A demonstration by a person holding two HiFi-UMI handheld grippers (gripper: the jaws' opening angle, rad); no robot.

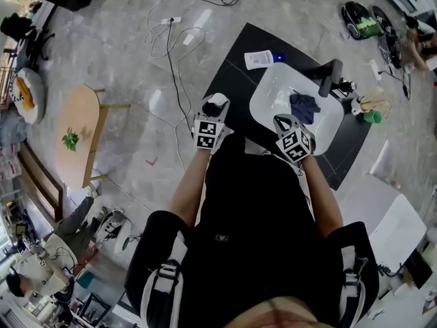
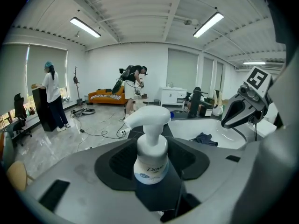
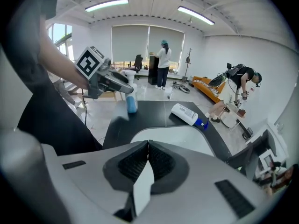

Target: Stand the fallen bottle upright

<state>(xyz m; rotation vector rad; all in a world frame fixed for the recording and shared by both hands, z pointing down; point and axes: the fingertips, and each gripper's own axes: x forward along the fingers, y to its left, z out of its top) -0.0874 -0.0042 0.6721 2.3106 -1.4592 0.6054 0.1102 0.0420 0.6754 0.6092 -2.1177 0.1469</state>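
Left claw (image 2: 151, 172) is clamped on the white Dove pump bottle (image 2: 150, 148), upright with a blue-tinted base, at the black surface's (image 3: 154, 112) edge. Right claw (image 3: 147, 161) is closed and empty. A blue-capped bottle (image 3: 188, 114) lies flat.

Report on legible markings. One brand name is legible: "Dove", printed in dark script on the white pump bottle (image 2: 150, 164), as recorded in the left gripper view. A printed label is carried by the lying bottle (image 3: 188, 114) on the dark counter, but its lines are too small to be read. A black-and-white square marker (image 2: 258, 77) is noted on a cube: pattern only, nothing to be read.
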